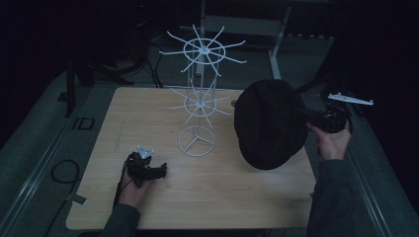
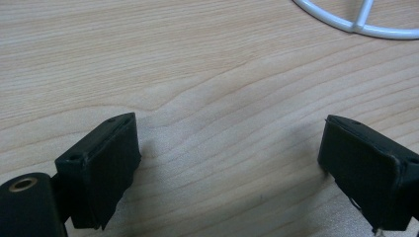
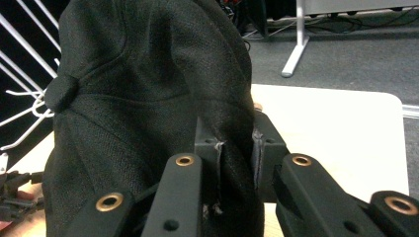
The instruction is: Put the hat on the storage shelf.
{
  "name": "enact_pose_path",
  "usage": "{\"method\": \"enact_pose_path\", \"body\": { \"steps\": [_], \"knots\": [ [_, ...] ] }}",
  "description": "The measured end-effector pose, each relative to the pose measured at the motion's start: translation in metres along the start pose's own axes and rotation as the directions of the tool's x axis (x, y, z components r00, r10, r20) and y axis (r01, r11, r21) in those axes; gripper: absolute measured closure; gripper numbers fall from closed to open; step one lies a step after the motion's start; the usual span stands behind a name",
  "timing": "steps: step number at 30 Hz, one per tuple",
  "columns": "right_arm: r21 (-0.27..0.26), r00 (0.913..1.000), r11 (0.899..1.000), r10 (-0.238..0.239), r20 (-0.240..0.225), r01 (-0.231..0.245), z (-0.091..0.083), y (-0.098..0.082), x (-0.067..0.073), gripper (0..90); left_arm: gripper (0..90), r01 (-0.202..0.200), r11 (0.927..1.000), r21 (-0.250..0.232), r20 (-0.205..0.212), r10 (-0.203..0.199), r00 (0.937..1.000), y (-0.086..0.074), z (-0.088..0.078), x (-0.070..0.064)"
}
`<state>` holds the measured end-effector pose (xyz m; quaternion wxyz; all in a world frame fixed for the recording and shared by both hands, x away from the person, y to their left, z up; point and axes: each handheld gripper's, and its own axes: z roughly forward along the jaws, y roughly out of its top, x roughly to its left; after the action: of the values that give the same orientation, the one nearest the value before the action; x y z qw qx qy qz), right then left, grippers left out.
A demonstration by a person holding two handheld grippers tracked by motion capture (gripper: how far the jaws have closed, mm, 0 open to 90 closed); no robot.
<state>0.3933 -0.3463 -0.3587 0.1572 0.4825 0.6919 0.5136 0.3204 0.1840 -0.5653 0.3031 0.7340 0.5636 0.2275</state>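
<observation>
1. The high view is dim; the black cap (image 1: 269, 123) hides the tips of the right gripper (image 1: 301, 114), and the far room beyond the table (image 1: 148, 113) is lost in darkness.
2. In the right gripper view the cap (image 3: 148, 98) covers most of the white wire rack (image 3: 20, 74); only a few prongs show at the left edge.
3. The right gripper (image 3: 236, 148) is clamped tight on a fold of the cap's fabric, holding it up above the table's right side, just right of the rack (image 1: 200, 98).
4. The left gripper (image 1: 160, 170) rests low on the table's near left; in its own view its jaws stand wide apart with bare wood between them, gripping nothing (image 2: 230, 148).
5. Open tabletop lies around the left gripper; the rack's ring base (image 2: 356, 22) is cut off at the top edge.
6. The cap is woven cloth with seamed panels and a top button (image 3: 60, 91); the rack is thin white wire with two tiers of radiating prongs; the table is pale grained wood with rounded corners.
</observation>
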Motion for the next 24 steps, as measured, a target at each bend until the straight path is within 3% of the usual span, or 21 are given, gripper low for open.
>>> {"method": "enact_pose_path", "body": {
  "steps": [7, 24],
  "knots": [
    [-0.003, 0.9991, 0.999, -0.033, -0.025, 0.033, 0.0, 0.005, 0.006, 77.7, 9.4, 0.0, 1.0, 0.0, 0.0, 0.0, 1.0, 0.0, 0.0, 0.0],
    [-0.006, 0.9936, 0.999, -0.044, -0.104, 0.044, -0.002, 0.011, 0.014, 77.6, 9.4, 0.002, 1.0, -0.002, 0.0, -0.002, 1.0, 0.0, 0.0, 0.0]
  ]
}}
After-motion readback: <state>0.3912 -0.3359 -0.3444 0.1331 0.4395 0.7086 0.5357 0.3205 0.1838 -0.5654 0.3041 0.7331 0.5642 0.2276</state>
